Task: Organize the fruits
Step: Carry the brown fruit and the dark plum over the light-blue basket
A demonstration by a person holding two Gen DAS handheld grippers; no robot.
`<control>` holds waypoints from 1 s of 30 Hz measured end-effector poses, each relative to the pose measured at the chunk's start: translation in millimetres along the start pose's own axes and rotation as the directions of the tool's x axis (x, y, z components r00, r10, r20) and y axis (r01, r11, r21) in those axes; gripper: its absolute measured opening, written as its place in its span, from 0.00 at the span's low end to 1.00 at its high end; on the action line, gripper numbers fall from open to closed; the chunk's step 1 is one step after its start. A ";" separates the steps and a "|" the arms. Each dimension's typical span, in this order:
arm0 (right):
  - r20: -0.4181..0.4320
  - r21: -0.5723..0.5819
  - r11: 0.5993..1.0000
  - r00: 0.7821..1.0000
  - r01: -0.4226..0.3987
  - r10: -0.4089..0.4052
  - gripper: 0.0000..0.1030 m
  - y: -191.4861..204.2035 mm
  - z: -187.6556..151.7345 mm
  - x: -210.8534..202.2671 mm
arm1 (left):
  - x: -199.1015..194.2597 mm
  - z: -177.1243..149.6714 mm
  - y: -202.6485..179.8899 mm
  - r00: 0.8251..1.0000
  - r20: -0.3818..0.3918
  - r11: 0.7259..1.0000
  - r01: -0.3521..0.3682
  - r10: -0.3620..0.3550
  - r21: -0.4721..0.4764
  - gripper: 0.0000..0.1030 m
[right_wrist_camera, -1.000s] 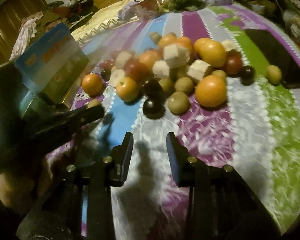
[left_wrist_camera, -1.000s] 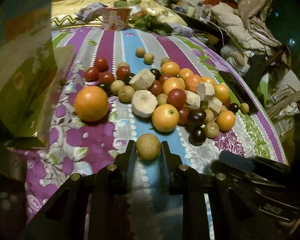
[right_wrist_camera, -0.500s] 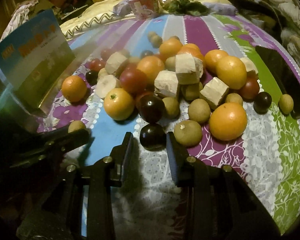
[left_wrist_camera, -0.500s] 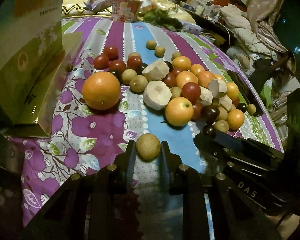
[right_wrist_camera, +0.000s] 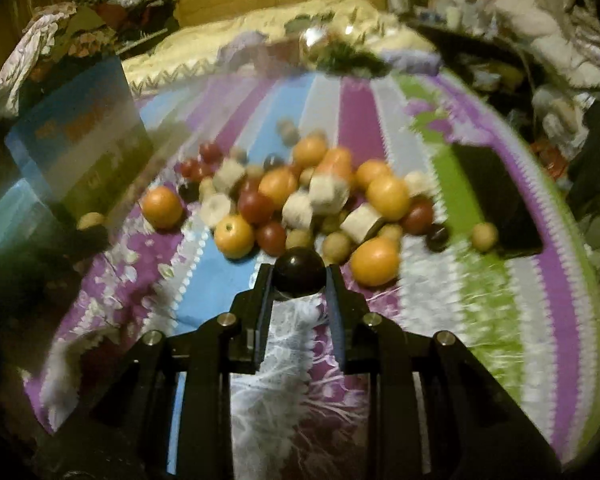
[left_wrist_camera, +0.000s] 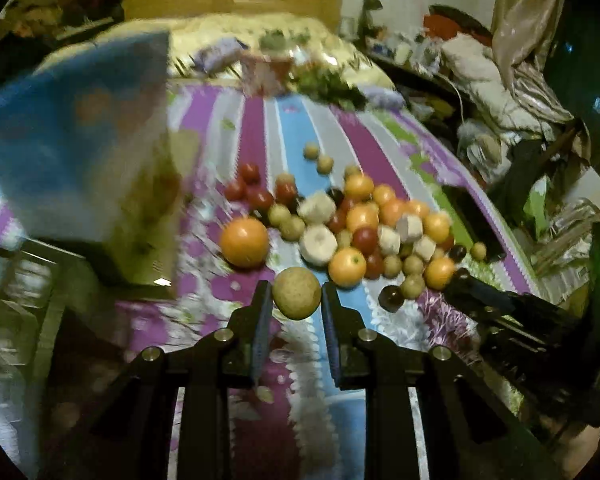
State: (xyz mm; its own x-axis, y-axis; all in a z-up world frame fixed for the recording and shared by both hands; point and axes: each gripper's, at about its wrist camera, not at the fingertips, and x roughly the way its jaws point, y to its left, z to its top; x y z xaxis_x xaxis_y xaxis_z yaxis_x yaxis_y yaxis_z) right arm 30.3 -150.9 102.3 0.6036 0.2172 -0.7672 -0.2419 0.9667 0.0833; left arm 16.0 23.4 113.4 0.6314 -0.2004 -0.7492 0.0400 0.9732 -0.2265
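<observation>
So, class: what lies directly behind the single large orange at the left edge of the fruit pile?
Behind the large round orange sit small red tomatoes on the striped bedspread. Whatever touches its far side is hidden.

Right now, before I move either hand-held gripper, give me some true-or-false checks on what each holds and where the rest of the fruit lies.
1. The left hand-held gripper holds a tan round fruit. True.
2. The right hand-held gripper is empty. False: it is shut on a dark round fruit.
3. The big orange sits at the pile's left edge. True.
4. The fruit pile lies on a bare wooden table. False: it lies on a striped floral cloth.
5. A blue box stands left of the pile. True.
</observation>
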 end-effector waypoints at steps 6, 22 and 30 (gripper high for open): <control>0.066 0.000 1.000 0.997 -0.026 0.026 0.26 9.5 19.1 -41.9 | -56.7 17.0 12.5 0.996 0.085 0.999 -0.031 0.034 -0.028 0.24; 0.122 -0.104 0.983 0.979 -0.152 0.165 0.26 83.6 56.1 -82.8 | -159.2 22.2 76.0 0.975 0.182 0.983 -0.099 0.127 -0.155 0.24; 0.091 -0.179 0.952 0.959 -0.249 0.268 0.26 139.6 67.9 -86.4 | -196.8 16.9 125.7 0.960 0.194 0.959 -0.152 0.201 -0.241 0.24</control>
State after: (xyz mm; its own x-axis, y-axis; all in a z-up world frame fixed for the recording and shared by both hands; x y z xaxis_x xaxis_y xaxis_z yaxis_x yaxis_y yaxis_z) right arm -4.1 -25.6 223.4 0.5833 0.4793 -0.6558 -0.5161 0.8421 0.1564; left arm -90.1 187.0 242.8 0.7644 0.0253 -0.6442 -0.2440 0.9362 -0.2529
